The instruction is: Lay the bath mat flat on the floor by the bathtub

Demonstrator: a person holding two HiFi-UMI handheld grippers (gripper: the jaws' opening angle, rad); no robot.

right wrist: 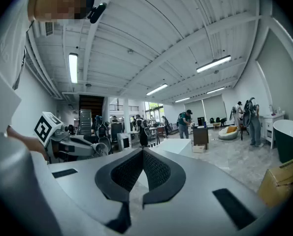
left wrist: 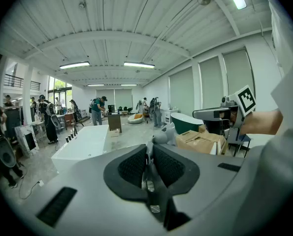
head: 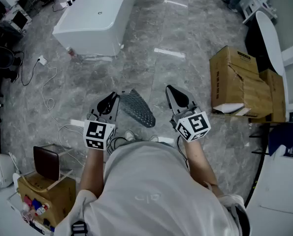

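The left gripper (left wrist: pixel 148 156) pinches a thin edge of the dark grey, nubbed bath mat (head: pixel 138 108), which hangs off the floor between the two grippers. The right gripper (right wrist: pixel 143 150) has its jaws pressed together on nothing. The white bathtub (head: pixel 94 18) stands well apart, ahead. A cardboard box (head: pixel 237 82) at the right carries dark print too small to read.
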